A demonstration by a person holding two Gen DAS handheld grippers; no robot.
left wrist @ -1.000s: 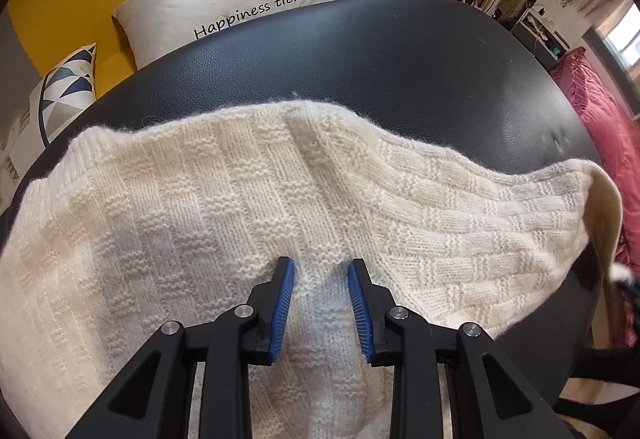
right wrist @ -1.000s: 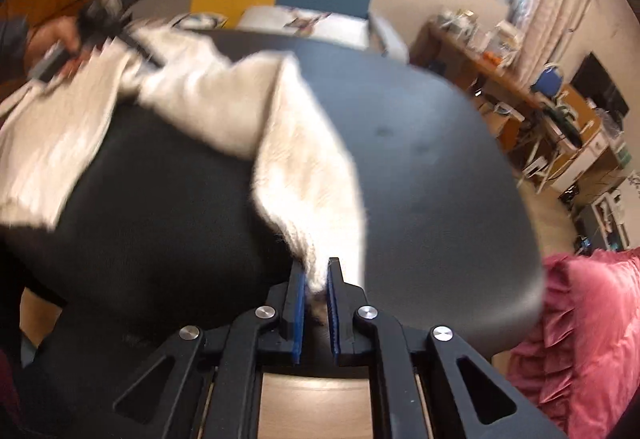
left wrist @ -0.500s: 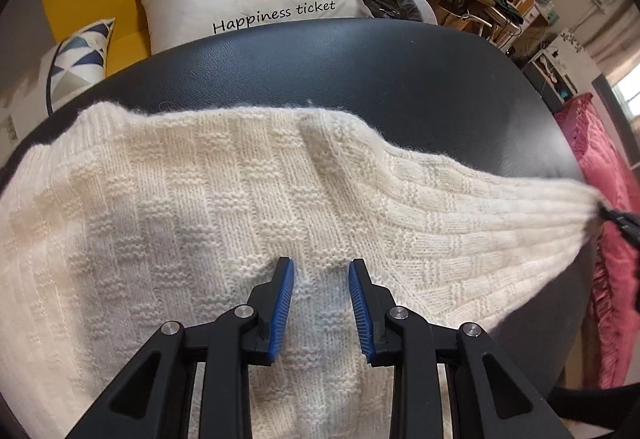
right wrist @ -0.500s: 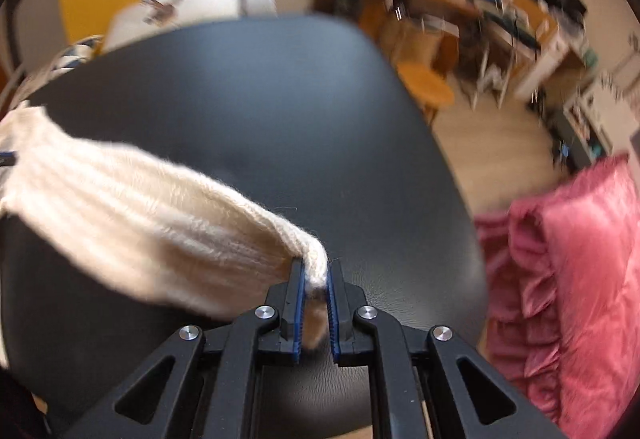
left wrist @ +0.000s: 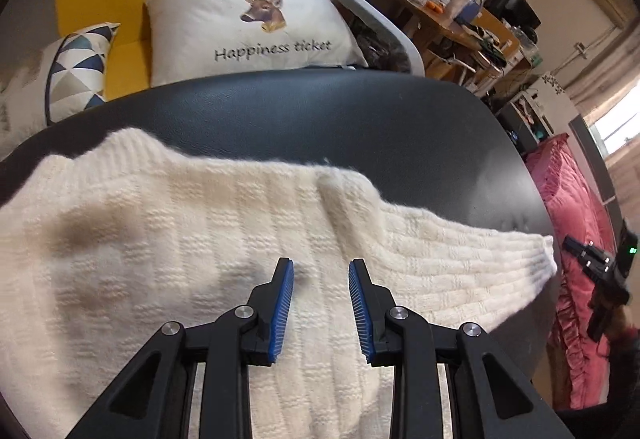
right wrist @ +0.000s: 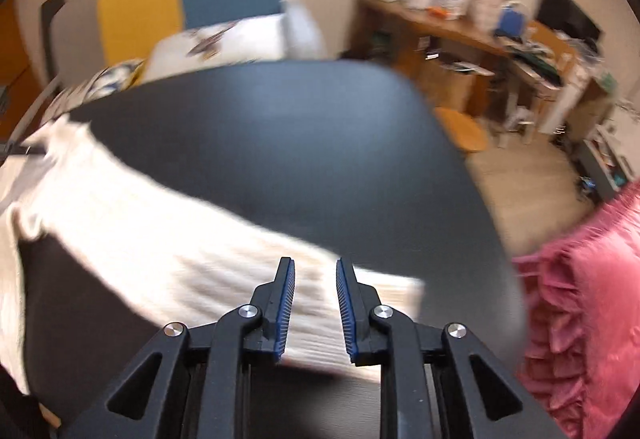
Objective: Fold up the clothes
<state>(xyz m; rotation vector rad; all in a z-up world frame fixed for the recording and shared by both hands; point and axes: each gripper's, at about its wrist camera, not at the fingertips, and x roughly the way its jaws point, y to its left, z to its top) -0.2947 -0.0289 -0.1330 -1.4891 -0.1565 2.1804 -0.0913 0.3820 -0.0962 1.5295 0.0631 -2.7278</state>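
On the black bench (left wrist: 320, 127) a cream knitted sweater (left wrist: 160, 259) lies spread, its body to the left and one sleeve (left wrist: 472, 263) stretched out to the right, its cuff near the bench's edge. The left claw (left wrist: 320, 271) hangs above the sweater's body, released, nothing between its pads. The right claw (right wrist: 315, 271) is opening over the sleeve's cuff, the knit below it, ungripped.
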